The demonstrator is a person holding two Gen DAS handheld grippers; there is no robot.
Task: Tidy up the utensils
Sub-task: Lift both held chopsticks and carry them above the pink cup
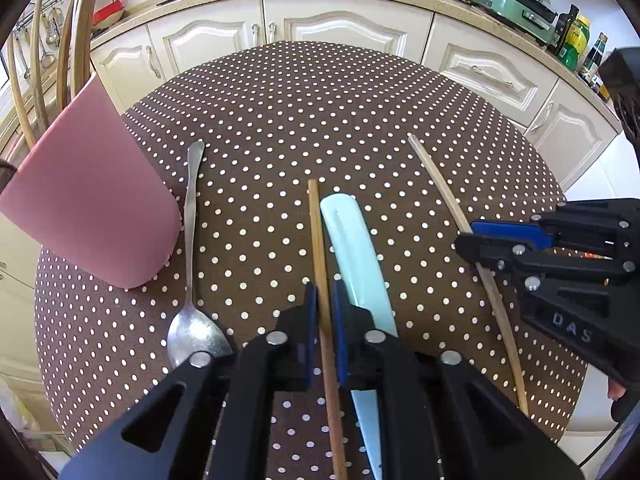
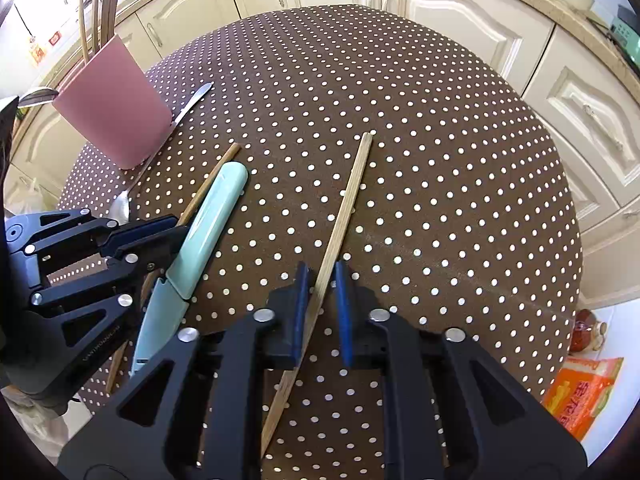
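Observation:
On the polka-dot table [image 1: 320, 100], my left gripper [image 1: 325, 304] is shut on a dark wooden chopstick [image 1: 318, 232] that points away from me. A pale green knife [image 1: 352, 248] lies right beside it, and a metal spoon [image 1: 192, 272] further left. My right gripper [image 2: 321, 270] straddles a lighter chopstick [image 2: 348, 200] lying on the cloth. Its left pad touches the stick, and a narrow gap shows at the right pad. A pink holder [image 2: 112, 116] with several chopsticks stands at the table's left edge. The left gripper [image 2: 178, 230] shows beside the knife [image 2: 208, 220].
Cream cabinets [image 1: 340, 28] and a counter curve round the far side of the table. A hob, a bowl, a green appliance [image 1: 508, 0] and bottles sit on the counter. An orange packet [image 2: 580, 392] lies on the floor at the right. The right gripper [image 1: 466, 236] is close on my right.

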